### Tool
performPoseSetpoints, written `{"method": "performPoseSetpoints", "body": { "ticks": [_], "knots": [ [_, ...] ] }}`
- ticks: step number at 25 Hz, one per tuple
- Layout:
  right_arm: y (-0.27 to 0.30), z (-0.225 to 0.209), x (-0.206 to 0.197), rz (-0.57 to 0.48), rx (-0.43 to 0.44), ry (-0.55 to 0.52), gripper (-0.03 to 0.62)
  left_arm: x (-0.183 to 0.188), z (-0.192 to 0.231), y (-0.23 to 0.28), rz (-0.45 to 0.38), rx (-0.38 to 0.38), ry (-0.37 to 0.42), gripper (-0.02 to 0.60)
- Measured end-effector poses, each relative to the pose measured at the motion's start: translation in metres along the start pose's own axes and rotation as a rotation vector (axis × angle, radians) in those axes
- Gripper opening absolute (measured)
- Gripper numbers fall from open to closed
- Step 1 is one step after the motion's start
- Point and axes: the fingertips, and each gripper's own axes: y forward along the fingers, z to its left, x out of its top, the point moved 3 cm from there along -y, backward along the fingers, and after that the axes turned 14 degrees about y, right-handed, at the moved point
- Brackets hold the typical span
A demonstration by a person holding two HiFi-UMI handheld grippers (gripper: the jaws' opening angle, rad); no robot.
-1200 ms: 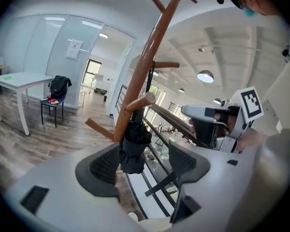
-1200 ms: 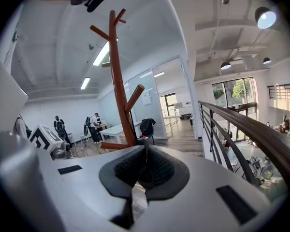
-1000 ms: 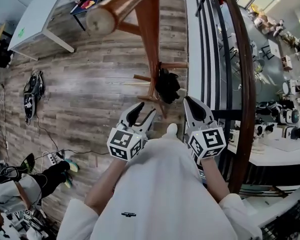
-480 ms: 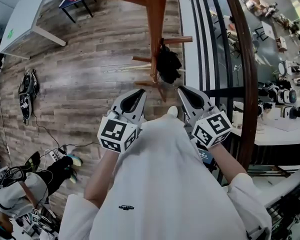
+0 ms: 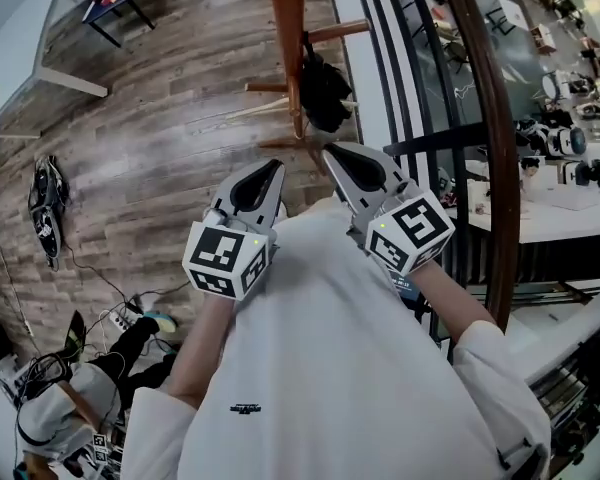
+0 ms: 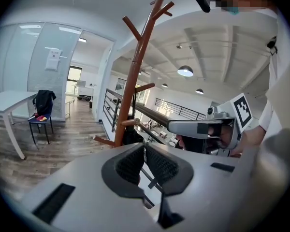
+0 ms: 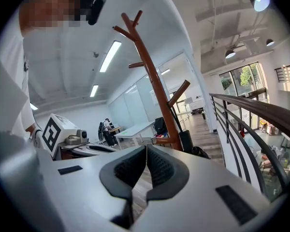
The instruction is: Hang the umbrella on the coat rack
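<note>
Coat rack top (image 7: 134, 30): gripper views only

The umbrella (image 5: 325, 93) rests low against the coat rack (image 5: 287, 28), with the railing (image 5: 485, 118) just to its right.

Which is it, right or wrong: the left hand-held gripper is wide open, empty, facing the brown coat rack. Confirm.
Wrong. The left hand-held gripper is shut, not wide open: the left gripper view shows its jaws together. It is empty and faces the brown coat rack.
</note>
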Motion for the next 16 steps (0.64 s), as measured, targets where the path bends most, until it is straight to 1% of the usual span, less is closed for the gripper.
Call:
{"method": "performPoseSetpoints", "body": {
  "ticks": [6,11,16],
  "knots": [
    [0.009,0.002,-0.005,-0.026,-0.052,0.031,0.035,-0.003,0.009,-0.005,-0.009,-0.021,-0.019,0.032],
    [0.004,0.006,-0.003,-0.071,-0.126,-0.025,0.035,-0.009,0.005,-0.008,0.005,-0.042,-0.005,0.032],
    [0.006,0.011,-0.007,-0.108,-0.195,-0.03,0.035,-0.011,0.019,-0.021,0.004,-0.022,-0.04,0.032]
  ]
}}
